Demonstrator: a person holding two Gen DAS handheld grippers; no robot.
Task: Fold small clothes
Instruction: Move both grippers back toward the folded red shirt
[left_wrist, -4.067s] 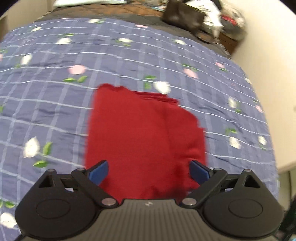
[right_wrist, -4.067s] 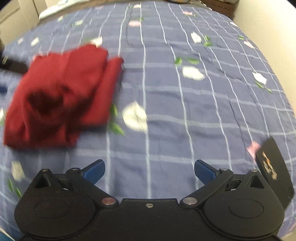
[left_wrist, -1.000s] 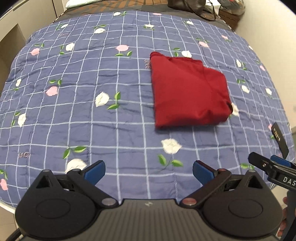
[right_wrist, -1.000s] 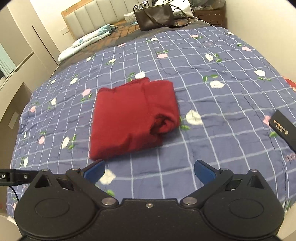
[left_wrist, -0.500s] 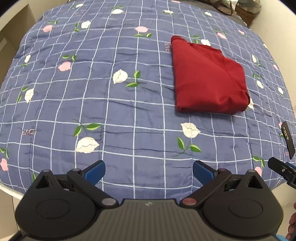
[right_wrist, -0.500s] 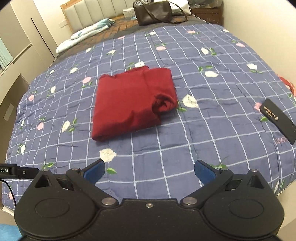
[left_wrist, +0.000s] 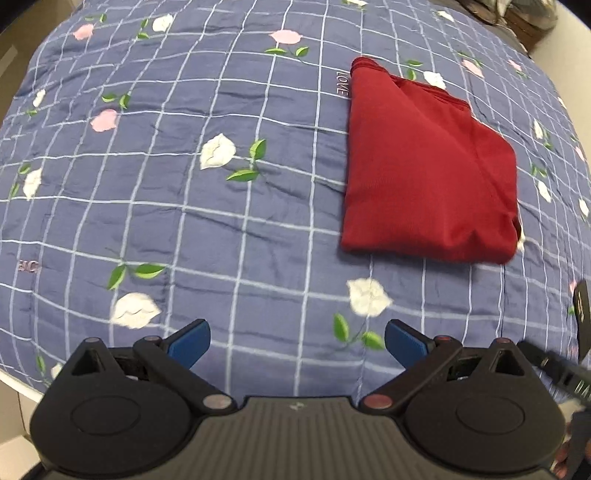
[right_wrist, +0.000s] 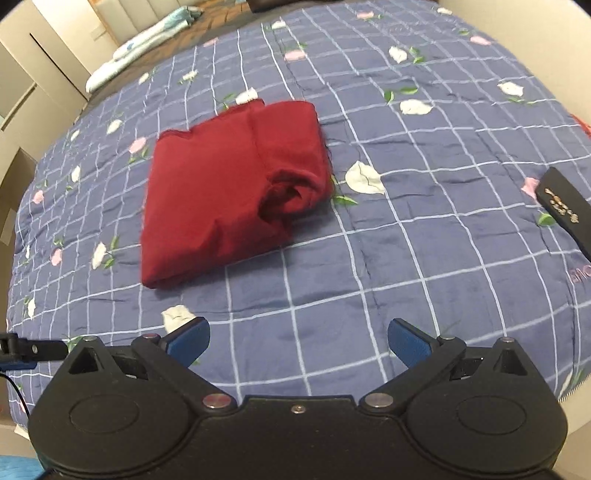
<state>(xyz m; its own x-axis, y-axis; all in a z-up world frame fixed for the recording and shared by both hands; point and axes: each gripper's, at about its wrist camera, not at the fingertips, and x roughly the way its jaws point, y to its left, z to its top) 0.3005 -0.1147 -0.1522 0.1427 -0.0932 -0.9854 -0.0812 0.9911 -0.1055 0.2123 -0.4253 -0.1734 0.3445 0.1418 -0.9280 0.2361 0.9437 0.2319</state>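
A dark red garment (left_wrist: 424, 173) lies folded into a compact rectangle on the blue flowered bedspread (left_wrist: 184, 184). In the right wrist view the same garment (right_wrist: 229, 192) shows a rolled, bunched edge on its right side. My left gripper (left_wrist: 297, 343) hovers open over the quilt, well short of the garment and to its left. My right gripper (right_wrist: 298, 341) is open too, with nothing between its blue pads, and the garment lies ahead and to the left of it. Neither gripper touches the cloth.
A flat black object (right_wrist: 567, 206) lies on the quilt at the right. Folded pale bedding (right_wrist: 147, 44) sits at the far left by a headboard. A wall runs along the bed's right side. The other gripper's edge (left_wrist: 554, 369) shows at lower right.
Both grippers have pulled back from the garment since four seconds ago, then moved a little closer over the last second. The garment lies still, folded.
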